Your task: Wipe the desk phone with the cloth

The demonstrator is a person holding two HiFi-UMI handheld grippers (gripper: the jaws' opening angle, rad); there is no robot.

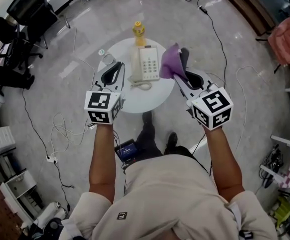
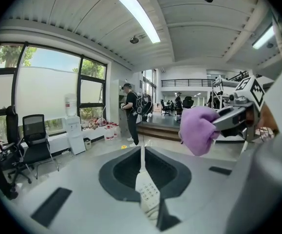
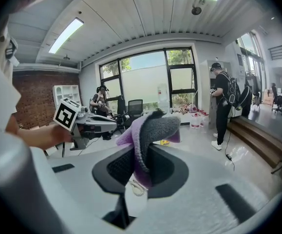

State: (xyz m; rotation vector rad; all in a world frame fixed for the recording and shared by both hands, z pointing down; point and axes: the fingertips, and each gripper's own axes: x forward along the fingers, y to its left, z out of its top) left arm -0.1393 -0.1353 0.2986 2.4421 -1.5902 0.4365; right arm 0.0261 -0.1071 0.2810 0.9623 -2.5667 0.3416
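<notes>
The right gripper (image 3: 140, 156) was closed on the purple cloth (image 3: 149, 128), its jaws pinching a fold so that the bulk of the fabric bunched up and over the tips, showing a grey side beside the purple. In the head view that gripper hung over the three o'clock edge of the round white surface (image 1: 134, 103), with the cloth raised at its front end. The desk phone (image 1: 146, 64) lay flat near the middle of the surface, at about nine o'clock from the cloth and just beside it in that view, though whether the cloth touched it could not be told. The left gripper (image 2: 141, 152) had its jaws pressed together with nothing between them; it was poised over the nine o'clock side of the surface, and the phone sat at three o'clock from its tips, so the phone was between the two grippers. Through the gap below the left gripper's jaws part of the phone's keypad showed. The phone's coiled cord (image 1: 141, 86) lay at six o'clock of the phone, and a yellow bottle (image 1: 139, 33) stood at twelve o'clock of it, near the far rim.
</notes>
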